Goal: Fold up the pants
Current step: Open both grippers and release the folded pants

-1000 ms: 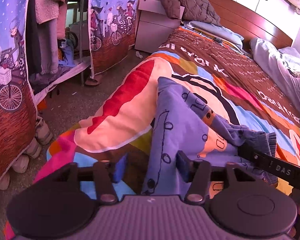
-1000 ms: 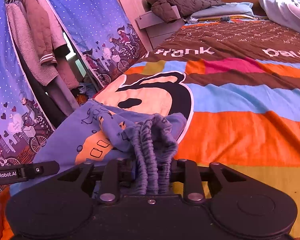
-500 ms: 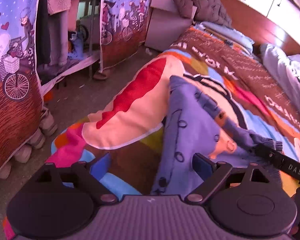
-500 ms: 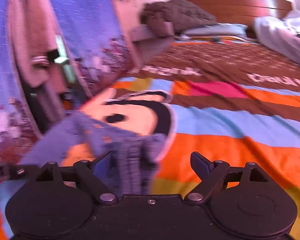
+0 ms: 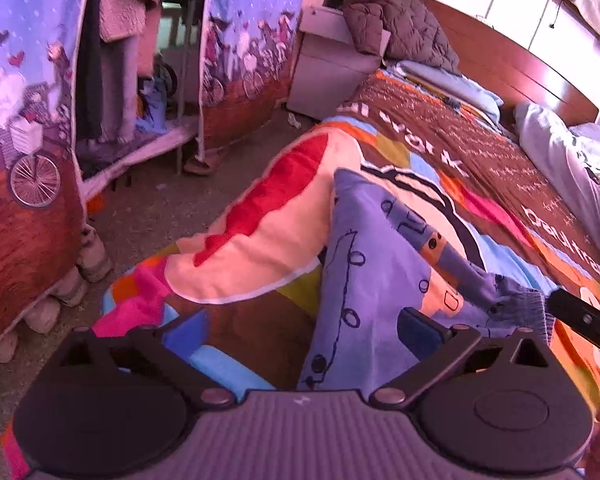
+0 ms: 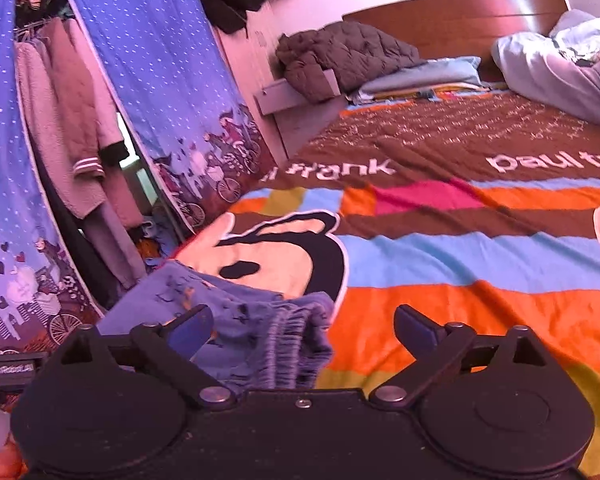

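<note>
The small blue cotton pants printed with black outline drawings and orange patches (image 5: 372, 280) are seen lying on the multicoloured cartoon-print bedspread (image 5: 256, 240), near the corner of the bed; a release step is judged to be in hand, a fold apparently having just been laid down. The left gripper (image 5: 300, 330) is shown with its jaws opening, spread wide; the folded edge of the pants lies between them, nearer the right-hand pad, and is pressed by neither. The right gripper (image 6: 302, 326) is likewise shown with jaws opening and nothing clamped; the gathered elastic waistband (image 6: 296, 344) sits between them, closer to the left-hand pad, and slumps free on the bedspread. From the left wrist view the waistband is seen beyond the right-hand jaw, just beside the black finger of the other gripper. The cloth looks bunched rather than flat; for the next move, a clean retreat of both grippers without snagging fabric is judged necessary, then a fresh hold on the edges for a further fold.
</note>
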